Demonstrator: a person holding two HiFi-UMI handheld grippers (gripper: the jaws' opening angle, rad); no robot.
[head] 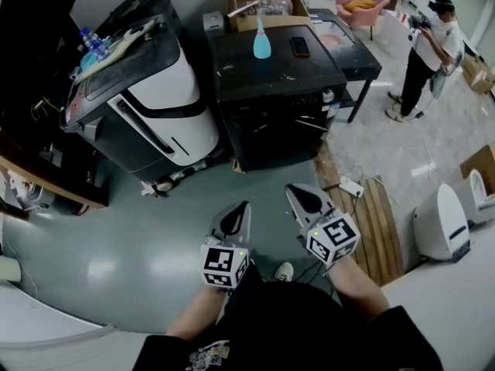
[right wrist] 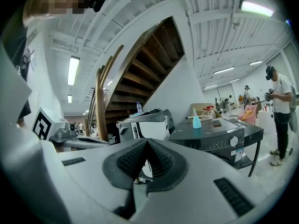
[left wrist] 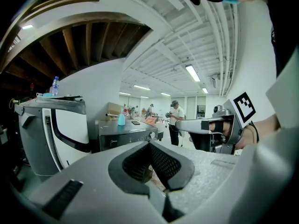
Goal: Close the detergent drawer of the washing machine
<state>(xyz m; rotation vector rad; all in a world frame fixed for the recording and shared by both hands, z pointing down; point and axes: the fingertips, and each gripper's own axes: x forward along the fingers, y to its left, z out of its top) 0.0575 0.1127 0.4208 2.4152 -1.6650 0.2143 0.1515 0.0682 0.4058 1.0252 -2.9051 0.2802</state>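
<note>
Left gripper view: black washing machine [left wrist: 128, 136] front apparently reads "Midea".

Black washing machine [head: 272, 79], turquoise bottle [head: 262, 40]

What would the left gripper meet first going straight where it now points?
Likely the front of the black box-shaped washing machine; the left gripper aims at it across bare floor, though depth is unclear.
</note>
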